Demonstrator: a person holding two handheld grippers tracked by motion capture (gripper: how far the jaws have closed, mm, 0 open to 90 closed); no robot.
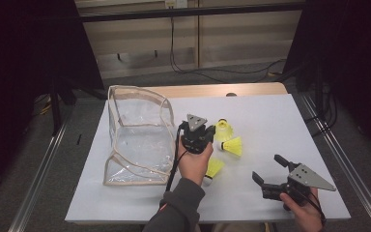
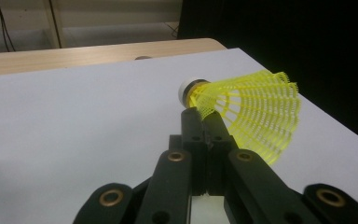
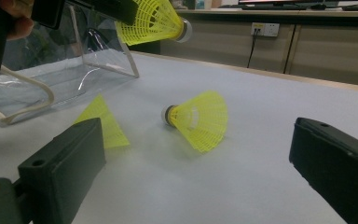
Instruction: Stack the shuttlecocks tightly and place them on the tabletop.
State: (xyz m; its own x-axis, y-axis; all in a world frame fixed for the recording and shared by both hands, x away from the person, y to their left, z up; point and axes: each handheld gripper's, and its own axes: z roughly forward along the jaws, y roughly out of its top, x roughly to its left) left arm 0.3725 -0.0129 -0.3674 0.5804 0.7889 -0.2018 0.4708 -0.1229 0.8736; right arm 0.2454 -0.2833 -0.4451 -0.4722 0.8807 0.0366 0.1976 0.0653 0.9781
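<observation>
My left gripper (image 1: 206,131) is shut on the skirt of a yellow mesh shuttlecock (image 1: 223,129) and holds it above the white table. In the left gripper view the fingertips (image 2: 204,116) pinch the skirt just behind the white cork, and the shuttlecock (image 2: 251,112) fans out to the right. A second shuttlecock (image 1: 233,146) lies on its side on the table, and a third (image 1: 214,169) lies by the left hand. My right gripper (image 1: 266,167) stands open at the front right with nothing between its fingers. The right gripper view shows the held shuttlecock (image 3: 154,21) above the lying one (image 3: 198,119).
A clear plastic bag with beige trim (image 1: 137,135) stands open on the left part of the white table (image 1: 270,116). A black cable trails from the left gripper down the forearm. The table's wooden far edge and dark surroundings frame the work area.
</observation>
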